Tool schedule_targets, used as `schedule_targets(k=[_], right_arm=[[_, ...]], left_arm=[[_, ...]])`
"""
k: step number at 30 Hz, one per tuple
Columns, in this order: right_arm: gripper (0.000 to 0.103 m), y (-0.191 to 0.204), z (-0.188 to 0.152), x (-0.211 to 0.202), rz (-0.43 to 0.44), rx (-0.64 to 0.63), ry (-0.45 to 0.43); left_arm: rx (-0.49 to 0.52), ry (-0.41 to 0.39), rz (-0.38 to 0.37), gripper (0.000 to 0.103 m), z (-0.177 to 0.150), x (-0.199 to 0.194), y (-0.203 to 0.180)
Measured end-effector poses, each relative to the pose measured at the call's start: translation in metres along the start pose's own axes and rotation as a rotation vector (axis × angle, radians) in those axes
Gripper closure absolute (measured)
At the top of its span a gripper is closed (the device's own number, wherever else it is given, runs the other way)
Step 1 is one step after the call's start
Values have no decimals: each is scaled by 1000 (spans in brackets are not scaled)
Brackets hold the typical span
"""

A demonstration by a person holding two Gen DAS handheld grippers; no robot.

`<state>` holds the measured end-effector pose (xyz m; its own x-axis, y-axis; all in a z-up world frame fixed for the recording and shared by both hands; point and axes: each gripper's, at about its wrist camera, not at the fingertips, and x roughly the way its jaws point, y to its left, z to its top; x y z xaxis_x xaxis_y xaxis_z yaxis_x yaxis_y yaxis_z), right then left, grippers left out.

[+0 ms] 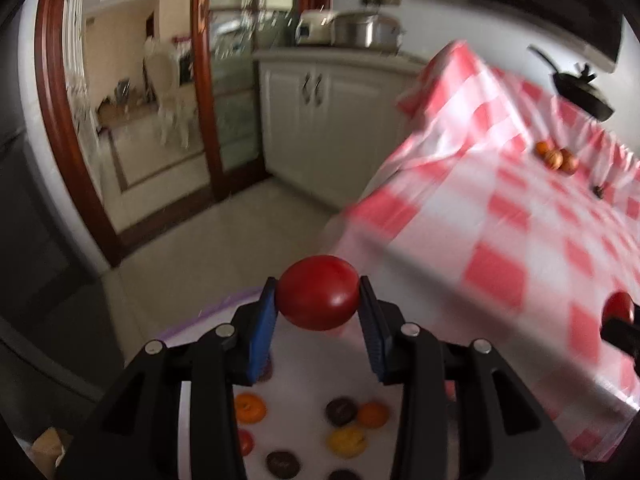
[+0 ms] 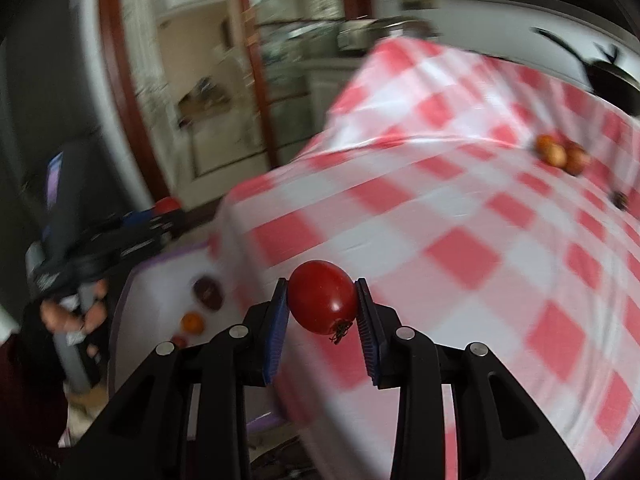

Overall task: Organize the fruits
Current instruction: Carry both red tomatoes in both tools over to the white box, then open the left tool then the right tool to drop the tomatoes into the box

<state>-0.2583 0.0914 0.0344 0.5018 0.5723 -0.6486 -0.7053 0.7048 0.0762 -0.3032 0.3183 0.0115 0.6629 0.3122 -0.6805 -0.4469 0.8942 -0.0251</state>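
Observation:
My left gripper [image 1: 318, 285] is shut on a smooth red tomato [image 1: 318, 294], held above a white tray [image 1: 304, 364] with a purple rim. The tray holds several small fruits: orange [image 1: 250, 408], yellow [image 1: 347, 440] and dark ones [image 1: 341, 411]. My right gripper [image 2: 321, 285] is shut on a second red tomato [image 2: 320, 296], stem end down, over the front of the red-and-white checked tablecloth [image 2: 460, 216]. A small cluster of orange fruits [image 1: 557, 157] [image 2: 562, 154] lies far back on the cloth. The left gripper [image 2: 160, 209] with its tomato also shows in the right wrist view, a hand [image 2: 72, 314] on its handle.
A black pan [image 1: 580, 90] sits at the table's far right. A tiny dark fruit [image 1: 598, 191] lies near the orange cluster. White cabinets [image 1: 320, 120], a steel pot [image 1: 360, 28] and a wood-framed glass door [image 1: 200, 80] stand beyond a tiled floor [image 1: 200, 240].

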Motion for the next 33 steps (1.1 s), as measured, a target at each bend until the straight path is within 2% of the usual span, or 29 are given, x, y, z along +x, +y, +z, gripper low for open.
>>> schedule_targets(k=[4, 7, 14, 19, 23, 28, 33], right_arm=[[70, 46, -16, 24, 133, -114, 97], [70, 79, -34, 46, 192, -211, 186], [70, 119, -64, 102, 207, -346, 375], [70, 134, -85, 143, 173, -419, 521], [70, 145, -101, 157, 149, -488, 574], [69, 156, -115, 166, 122, -542, 606], [69, 149, -119, 166, 113, -546, 617]], left_arm=[[16, 102, 49, 63, -20, 25, 16], [32, 194, 55, 63, -37, 46, 25], [99, 396, 50, 63, -85, 93, 27], [111, 488, 55, 63, -108, 117, 31], [106, 522, 59, 63, -118, 128, 35], [115, 506, 55, 63, -115, 130, 32], [126, 483, 45, 63, -115, 125, 31]])
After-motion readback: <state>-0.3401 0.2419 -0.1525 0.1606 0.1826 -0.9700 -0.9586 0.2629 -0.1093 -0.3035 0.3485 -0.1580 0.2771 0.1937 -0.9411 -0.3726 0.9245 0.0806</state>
